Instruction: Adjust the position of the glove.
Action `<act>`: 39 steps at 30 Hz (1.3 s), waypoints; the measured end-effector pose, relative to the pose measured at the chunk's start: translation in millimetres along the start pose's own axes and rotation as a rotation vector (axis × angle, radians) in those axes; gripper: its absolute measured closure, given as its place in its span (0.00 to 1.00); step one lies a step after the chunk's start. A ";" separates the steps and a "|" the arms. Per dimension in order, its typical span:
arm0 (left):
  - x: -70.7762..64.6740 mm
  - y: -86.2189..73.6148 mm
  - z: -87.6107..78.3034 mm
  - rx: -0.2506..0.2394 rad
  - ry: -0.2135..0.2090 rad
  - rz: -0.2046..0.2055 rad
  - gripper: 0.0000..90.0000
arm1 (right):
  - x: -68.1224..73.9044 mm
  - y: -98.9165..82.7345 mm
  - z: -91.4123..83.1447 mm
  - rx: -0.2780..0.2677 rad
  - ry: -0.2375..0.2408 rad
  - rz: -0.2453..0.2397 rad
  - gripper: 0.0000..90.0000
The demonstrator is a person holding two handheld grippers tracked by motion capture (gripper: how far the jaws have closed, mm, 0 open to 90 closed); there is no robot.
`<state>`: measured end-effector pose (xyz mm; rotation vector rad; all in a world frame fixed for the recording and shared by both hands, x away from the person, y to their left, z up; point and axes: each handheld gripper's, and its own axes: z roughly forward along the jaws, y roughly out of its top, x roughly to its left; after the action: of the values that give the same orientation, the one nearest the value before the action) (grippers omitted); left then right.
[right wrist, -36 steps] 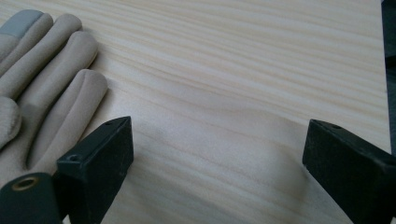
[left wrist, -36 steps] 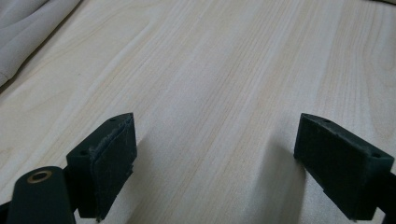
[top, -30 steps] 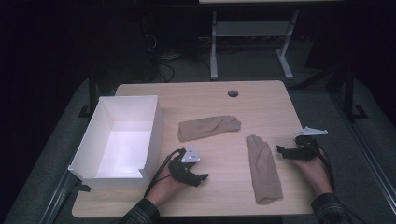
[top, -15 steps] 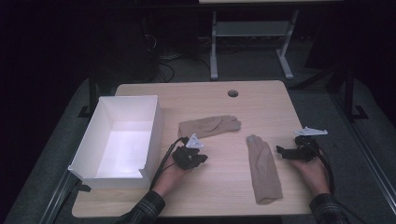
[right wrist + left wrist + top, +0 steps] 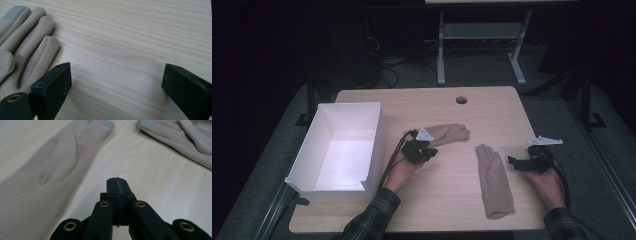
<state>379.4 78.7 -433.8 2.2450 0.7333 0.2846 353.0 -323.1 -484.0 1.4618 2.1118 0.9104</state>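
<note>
Two tan gloves lie on the wooden table. The far glove (image 5: 448, 134) (image 5: 55, 165) has its fingers pointing right. The near glove (image 5: 494, 180) (image 5: 180, 137) (image 5: 22, 37) lies lengthwise with a grey fingertip at its far end. My left gripper (image 5: 428, 152) (image 5: 117, 181) hovers just beside the far glove's cuff, its jaws shut together with nothing between them. My right gripper (image 5: 513, 162) (image 5: 117, 72) rests to the right of the near glove, jaws wide open over bare wood, the glove's fingers just outside one jaw.
An open white box (image 5: 377, 135) stands at the table's left side, close to the left hand. A round cable hole (image 5: 461, 100) sits near the far edge. Beyond the table are dark floor and a desk frame (image 5: 441, 60).
The left hand has carried its gripper away from the front edge, up to the far glove's cuff. The right gripper and both gloves have stayed put.
</note>
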 end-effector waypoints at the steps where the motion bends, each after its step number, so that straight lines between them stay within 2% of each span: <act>1: 2.4 2.6 1.5 -0.002 0.011 0.001 1.00 | 0.0 0.0 -0.1 0.001 0.000 0.000 0.09; 7: 22.5 13.0 13.1 -0.009 0.049 -0.015 1.00 | 0.0 0.0 0.0 0.000 0.000 0.000 0.09; 10: 30.2 13.6 19.1 -0.006 0.074 -0.025 1.00 | 0.0 0.0 0.0 0.000 0.000 0.000 0.09; 14: 39.2 10.1 26.4 -0.003 0.099 -0.059 1.00 | 0.0 0.0 0.0 0.000 0.001 0.001 0.10; 18: 43.8 4.7 33.8 0.024 0.117 -0.076 1.00 | 0.0 0.0 -0.1 0.000 0.001 0.000 0.10; 22: 45.9 1.4 39.7 0.063 0.143 -0.064 1.00 | 0.0 0.0 -0.1 0.000 0.001 -0.001 0.10; 23: 47.1 -0.2 41.2 0.072 0.140 -0.063 1.00 | -0.1 0.0 0.0 -0.001 0.001 -0.001 0.10; 26: 48.7 -1.1 41.0 0.061 0.127 -0.087 1.00 | 0.0 0.0 -0.1 0.001 0.001 -0.001 0.10; 29: 45.7 -0.4 40.9 0.068 0.117 -0.087 1.00 | 0.0 0.0 0.0 0.000 0.001 -0.001 0.10; 36: 28.7 1.1 42.9 0.065 0.055 -0.084 1.00 | 0.0 0.0 0.0 0.000 0.001 -0.002 0.10; 39: 18.3 2.6 44.3 0.074 0.020 -0.061 1.00 | 0.0 0.0 -0.1 0.001 0.001 -0.001 0.10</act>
<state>413.3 61.9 -463.2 2.2873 0.8331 0.2545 352.9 -323.1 -483.9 1.4609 2.1134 0.9105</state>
